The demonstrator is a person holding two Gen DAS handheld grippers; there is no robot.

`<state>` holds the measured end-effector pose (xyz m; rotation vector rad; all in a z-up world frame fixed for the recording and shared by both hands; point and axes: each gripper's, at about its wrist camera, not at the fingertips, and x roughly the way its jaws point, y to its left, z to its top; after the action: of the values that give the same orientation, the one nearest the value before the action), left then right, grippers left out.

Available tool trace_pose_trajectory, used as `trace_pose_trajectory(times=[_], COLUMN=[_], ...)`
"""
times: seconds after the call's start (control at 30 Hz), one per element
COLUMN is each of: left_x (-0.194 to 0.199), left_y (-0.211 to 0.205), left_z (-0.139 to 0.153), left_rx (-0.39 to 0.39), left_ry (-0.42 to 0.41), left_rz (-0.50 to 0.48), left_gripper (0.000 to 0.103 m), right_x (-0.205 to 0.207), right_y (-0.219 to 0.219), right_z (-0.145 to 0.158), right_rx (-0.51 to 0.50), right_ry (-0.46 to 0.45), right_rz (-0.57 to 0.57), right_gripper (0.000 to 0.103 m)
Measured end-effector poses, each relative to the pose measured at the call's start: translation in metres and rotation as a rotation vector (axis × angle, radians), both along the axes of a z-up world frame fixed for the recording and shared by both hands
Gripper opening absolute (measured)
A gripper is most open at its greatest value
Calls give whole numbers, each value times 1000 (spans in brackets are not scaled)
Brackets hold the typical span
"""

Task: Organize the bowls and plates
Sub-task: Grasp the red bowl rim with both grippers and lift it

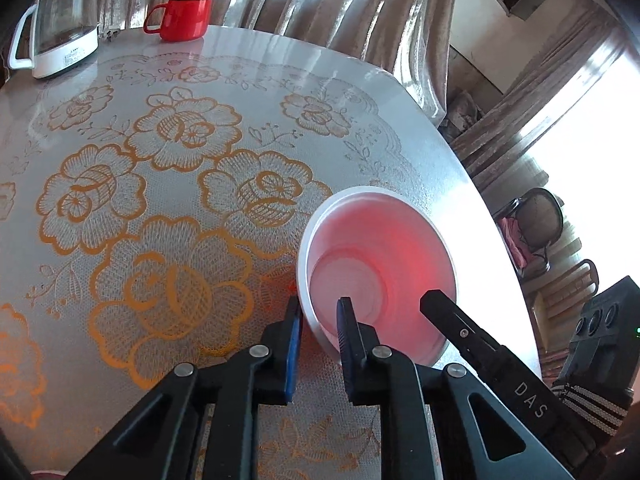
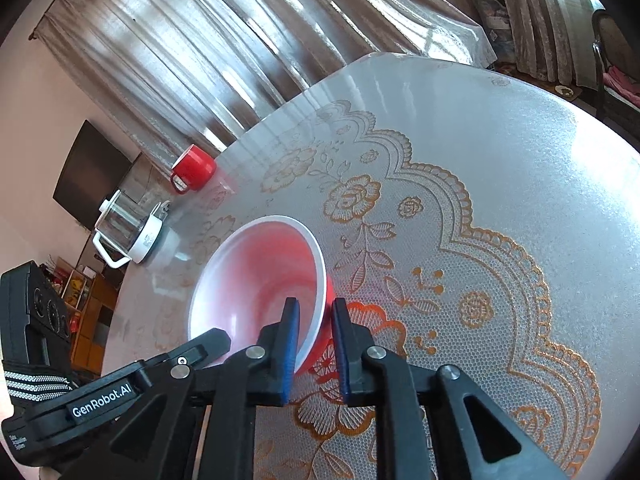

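On the table, left wrist view: a round table (image 1: 420,120) under a clear cover with orange flower lace.
Bowl: a bowl (image 1: 380,264), white at the rim and pinkish-red inside, sits near the table's right edge, close to the camera.
Left gripper: the left gripper (image 1: 320,316) is clamped on the bowl's near-left rim, one blue-padded finger outside the wall and one inside.
Right gripper: the right gripper's black finger (image 1: 440,304) reaches into the bowl from the right.
Far from the bowl: a red mug (image 1: 184,18) and a glass kettle (image 1: 60,24) stand at the table's far left edge, before curtains.

Beside the bowl, right wrist view:
Bowl: the same bowl (image 2: 260,280), red outside, lies left of centre.
Right gripper: the right gripper (image 2: 316,308) pinches the bowl's near-right rim, wall between its pads.
Left gripper: its black body enters from the bowl's lower left.
Beyond the bowl: mug (image 2: 194,168) and kettle (image 2: 128,232) at the far left.
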<state>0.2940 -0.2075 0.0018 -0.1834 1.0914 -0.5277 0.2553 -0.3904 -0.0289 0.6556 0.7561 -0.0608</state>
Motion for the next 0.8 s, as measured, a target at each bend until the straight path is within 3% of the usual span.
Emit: trace_pose_trajectory(times=[0.33, 0.8], left_x=[-32, -92], left_y=[38, 96], left_z=[11, 46], left_rx=[12, 47], left_ry=[-16, -131], left_rz=[52, 87], left_gripper=[17, 17], right_x=[-16, -45], right_y=[21, 76], right_z=[8, 34], right_rx=[25, 34], right_ry=[-13, -70], right_rz=[50, 144], right_gripper=[16, 16])
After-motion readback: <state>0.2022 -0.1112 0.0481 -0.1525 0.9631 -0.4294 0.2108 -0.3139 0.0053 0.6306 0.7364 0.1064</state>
